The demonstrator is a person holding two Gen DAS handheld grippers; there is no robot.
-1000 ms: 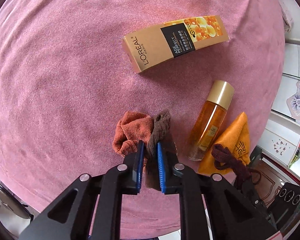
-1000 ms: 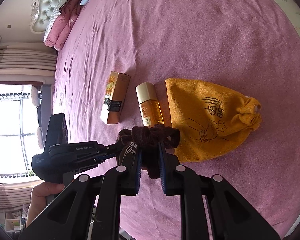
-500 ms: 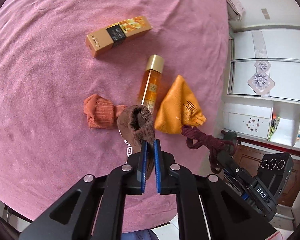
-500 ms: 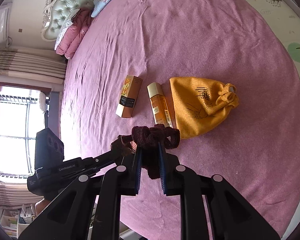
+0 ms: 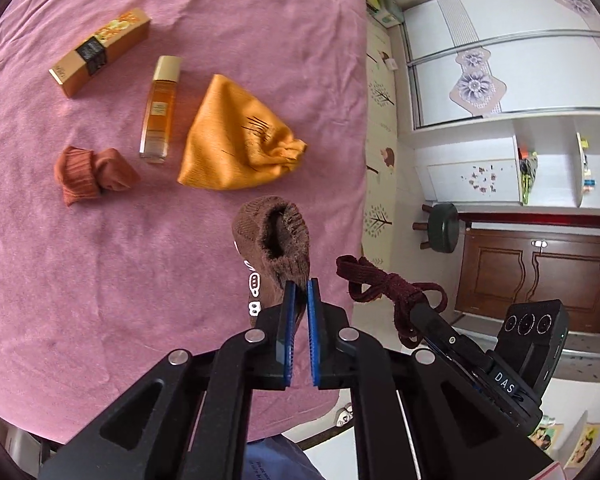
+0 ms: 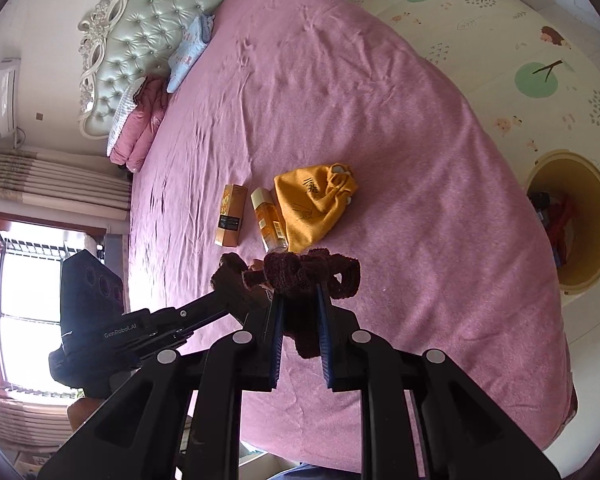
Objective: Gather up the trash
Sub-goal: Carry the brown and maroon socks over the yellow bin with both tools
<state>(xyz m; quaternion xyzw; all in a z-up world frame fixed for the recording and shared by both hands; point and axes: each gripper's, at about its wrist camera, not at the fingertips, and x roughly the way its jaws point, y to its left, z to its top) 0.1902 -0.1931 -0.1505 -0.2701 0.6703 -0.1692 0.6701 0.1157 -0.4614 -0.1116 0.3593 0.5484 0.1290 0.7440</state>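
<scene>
My left gripper (image 5: 299,285) is shut on a brown sock (image 5: 274,240) and holds it above the pink bed (image 5: 100,280). My right gripper (image 6: 299,292) is shut on a dark maroon knotted cord (image 6: 308,268), also held above the bed; the cord also shows in the left wrist view (image 5: 384,286). On the bed lie a rust-orange sock (image 5: 90,172), an amber bottle with a gold cap (image 5: 160,108), a gold carton (image 5: 100,50) and an orange drawstring pouch (image 5: 236,140). A yellow bin (image 6: 572,220) stands on the floor beside the bed.
The bed's headboard (image 6: 140,36) and pillows (image 6: 140,124) are far off. A white wardrobe (image 5: 500,52), a dark stool (image 5: 440,226) and a wooden door (image 5: 540,276) stand beyond the bed edge. A patterned floor mat (image 6: 520,40) surrounds the bed.
Both grippers have risen and pulled back from the bed. The brown sock came away from the rust-orange sock, which stays on the bed. The yellow bin has come into the right wrist view.
</scene>
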